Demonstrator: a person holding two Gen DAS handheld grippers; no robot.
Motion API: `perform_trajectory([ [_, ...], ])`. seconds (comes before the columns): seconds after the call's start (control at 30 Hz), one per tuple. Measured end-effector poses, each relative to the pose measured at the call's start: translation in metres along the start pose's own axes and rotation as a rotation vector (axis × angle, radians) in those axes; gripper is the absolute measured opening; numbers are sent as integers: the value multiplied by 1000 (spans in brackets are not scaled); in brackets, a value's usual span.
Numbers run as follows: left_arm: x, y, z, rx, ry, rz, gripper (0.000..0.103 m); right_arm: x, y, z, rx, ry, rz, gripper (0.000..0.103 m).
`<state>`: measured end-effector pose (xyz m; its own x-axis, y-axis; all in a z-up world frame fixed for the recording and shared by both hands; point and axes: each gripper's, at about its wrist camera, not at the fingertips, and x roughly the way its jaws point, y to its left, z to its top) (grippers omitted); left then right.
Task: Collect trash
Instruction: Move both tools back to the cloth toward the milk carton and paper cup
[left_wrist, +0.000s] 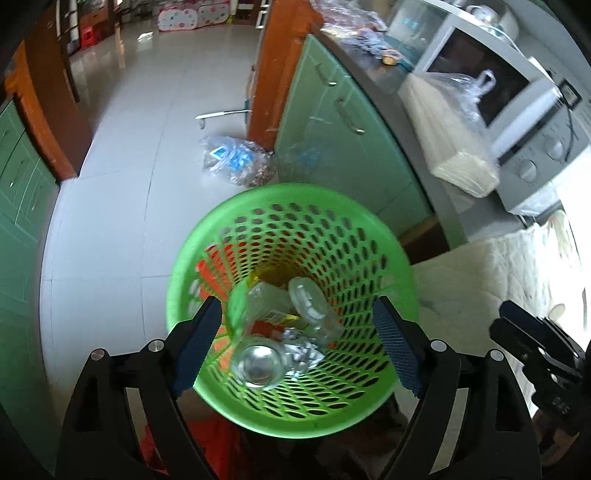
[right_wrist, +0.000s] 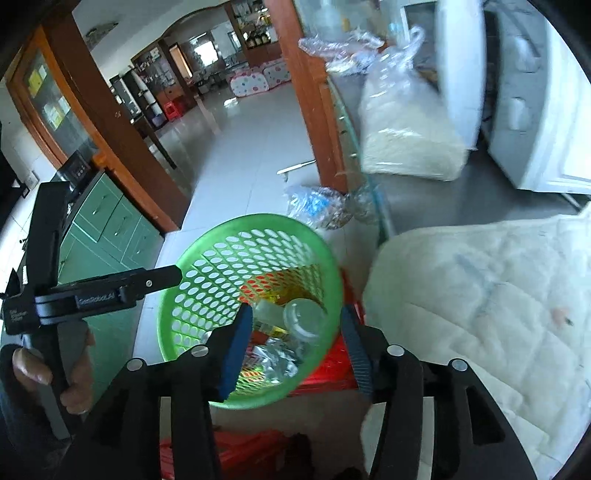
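Observation:
A green perforated basket (left_wrist: 295, 192) (right_wrist: 258, 221) stands below both grippers. Inside it lie clear plastic bottles (left_wrist: 258, 365) (right_wrist: 303, 317), crumpled foil (left_wrist: 301, 350) (right_wrist: 277, 360) and coloured wrappers. My left gripper (left_wrist: 295, 302) hangs over the basket's mouth, open, with nothing between its blue pads. My right gripper (right_wrist: 295, 309) is open too, above the basket's near rim, and holds nothing. In the right wrist view a hand (right_wrist: 74, 369) holds the left gripper's handle at the left edge. The right gripper's body (left_wrist: 535, 350) shows at the right of the left wrist view.
A clear plastic bag (left_wrist: 236, 158) (right_wrist: 317, 206) of scraps lies on the tiled floor beyond the basket. A green cabinet (left_wrist: 332, 129) with a dark counter carries a microwave (left_wrist: 517, 110). A white quilted cloth (right_wrist: 480, 295) lies to the right. Red plastic (right_wrist: 332, 365) sits under the basket.

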<state>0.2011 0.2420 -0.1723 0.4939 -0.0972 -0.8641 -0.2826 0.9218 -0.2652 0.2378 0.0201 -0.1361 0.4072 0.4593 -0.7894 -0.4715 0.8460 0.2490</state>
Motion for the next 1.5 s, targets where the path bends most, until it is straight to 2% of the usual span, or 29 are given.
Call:
perform_trajectory([
  [0.13,-6,-27,-1,33,-14,-30,85,-34,-25,-12,30,-44,-34,59],
  [0.2,-8,-41,-3,49,-18,-41,85,-51,-40,-20,49,-67,-68,66],
  [0.4,-6,-97,-13,126,-13,-95,86,-103,-95,-49,155,-119,-190,72],
  [0.63,0,-172,-29,235,12,-162,88,-170,-170,-92,285,-179,-310,74],
  [0.8,0,-237,-51,341,37,-211,89,-203,-218,-110,303,-183,-368,75],
  [1.0,-7,-297,-80,432,55,-253,89,-226,-273,-109,236,-140,-408,75],
  [1.13,-14,-334,-102,488,67,-275,89,-227,-303,-99,174,-72,-395,75],
  [1.33,-21,-376,-130,549,90,-298,90,-205,-327,-76,-10,65,-369,75],
  [1.5,-25,-407,-148,628,105,-308,90,-182,-344,-66,-94,178,-313,71],
])
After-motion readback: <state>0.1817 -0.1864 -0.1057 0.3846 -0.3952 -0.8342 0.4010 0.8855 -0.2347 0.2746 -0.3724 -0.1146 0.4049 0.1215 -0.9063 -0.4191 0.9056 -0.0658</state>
